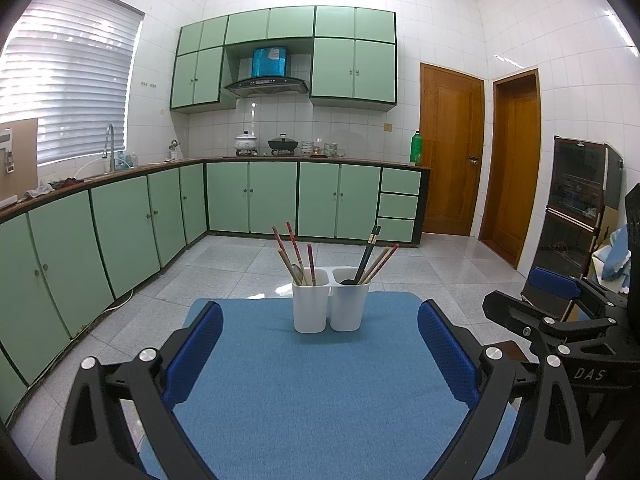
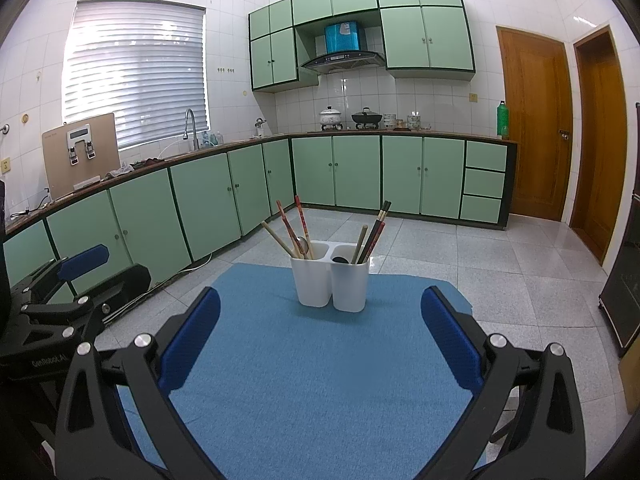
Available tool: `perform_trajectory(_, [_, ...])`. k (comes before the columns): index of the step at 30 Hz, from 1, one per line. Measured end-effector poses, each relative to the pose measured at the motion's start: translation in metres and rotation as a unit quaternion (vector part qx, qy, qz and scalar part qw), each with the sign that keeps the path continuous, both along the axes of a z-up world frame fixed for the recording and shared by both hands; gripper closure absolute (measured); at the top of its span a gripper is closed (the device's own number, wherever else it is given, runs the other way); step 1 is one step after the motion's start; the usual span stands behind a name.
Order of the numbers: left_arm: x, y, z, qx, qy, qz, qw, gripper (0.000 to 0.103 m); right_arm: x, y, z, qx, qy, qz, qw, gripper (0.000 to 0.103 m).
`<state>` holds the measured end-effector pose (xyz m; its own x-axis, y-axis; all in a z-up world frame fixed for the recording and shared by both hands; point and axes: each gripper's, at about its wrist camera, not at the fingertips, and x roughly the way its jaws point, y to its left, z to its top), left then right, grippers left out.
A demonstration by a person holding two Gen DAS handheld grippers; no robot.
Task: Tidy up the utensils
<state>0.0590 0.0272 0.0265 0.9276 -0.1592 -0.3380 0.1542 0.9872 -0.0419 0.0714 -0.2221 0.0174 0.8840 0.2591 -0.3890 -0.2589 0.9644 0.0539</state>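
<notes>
Left gripper (image 1: 320,344) and right gripper (image 2: 320,332) are both hovering spread wide over the blue mat (image 1: 304,400), gripping nothing. The white two-cup holder (image 1: 330,300) is sitting straight ahead of both, beyond the fingertips at the mat's far end. Chopsticks (image 1: 294,252) and spoons are leaning in each cup; green cabinets (image 1: 252,196) are lining the wall behind.

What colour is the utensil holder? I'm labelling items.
White utensil holder, clearest in the right wrist view.
</notes>
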Motion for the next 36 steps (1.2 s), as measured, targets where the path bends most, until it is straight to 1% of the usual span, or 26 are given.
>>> perform_trajectory(36, [-0.0002, 0.0002, -0.0023, -0.003, 0.004, 0.003, 1.0000, 0.007, 0.0027, -0.0022, -0.0091, -0.001, 0.006, -0.002, 1.000, 0.006])
